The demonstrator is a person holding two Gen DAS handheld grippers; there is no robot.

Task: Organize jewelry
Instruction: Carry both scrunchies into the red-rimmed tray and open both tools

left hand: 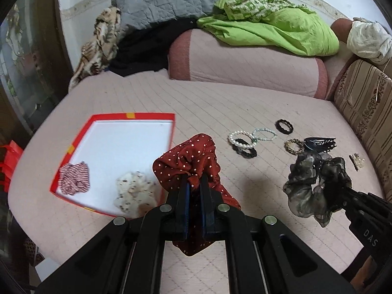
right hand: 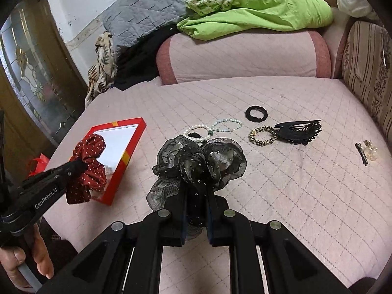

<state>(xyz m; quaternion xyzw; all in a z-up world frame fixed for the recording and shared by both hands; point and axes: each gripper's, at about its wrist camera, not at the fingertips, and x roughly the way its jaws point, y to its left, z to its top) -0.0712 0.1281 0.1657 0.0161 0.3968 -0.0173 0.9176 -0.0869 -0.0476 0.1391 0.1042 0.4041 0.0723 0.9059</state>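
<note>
Noted both tools loaded over the pink quilted bed (left hand: 220,103); my left gripper (left hand: 194,183) had its fingers clamped on the red polka-dot scrunchie (left hand: 188,161), the fabric bunched above the fingertips and hanging below them, held near the right edge of the red box (left hand: 152,115); from the right wrist view the same scrunchie sat in front of the box's white floor, lifted off the bed as far as I could judge; my right gripper (right hand: 197,191) was pinched tight on the grey-black organza scrunchie (right hand: 201,161), its ruffles spread wide over the fingertips; inside the box I logged a red-and-white striped scrunchie (left hand: 74,181) at the near left corner and a cream floral scrunchie (left hand: 134,193) just beside it toward the near right; loose on the quilt beyond the right tool lay a white pearl bracelet (right hand: 196,130) overlapping a small black hair tie (right hand: 196,136), a pale green bead bracelet (right hand: 226,125) touching the pearl one, a black wavy hair tie (right hand: 256,113) farther back, a gold-patterned scrunchie (right hand: 262,134) touching a black leaf-shaped claw clip (right hand: 300,131), and a small clear-and-black hair clip (right hand: 366,152) well apart at the right; a green blanket (right hand: 257,7) and a grey quilt (right hand: 147,12) were heaped on the bolster behind.
</note>
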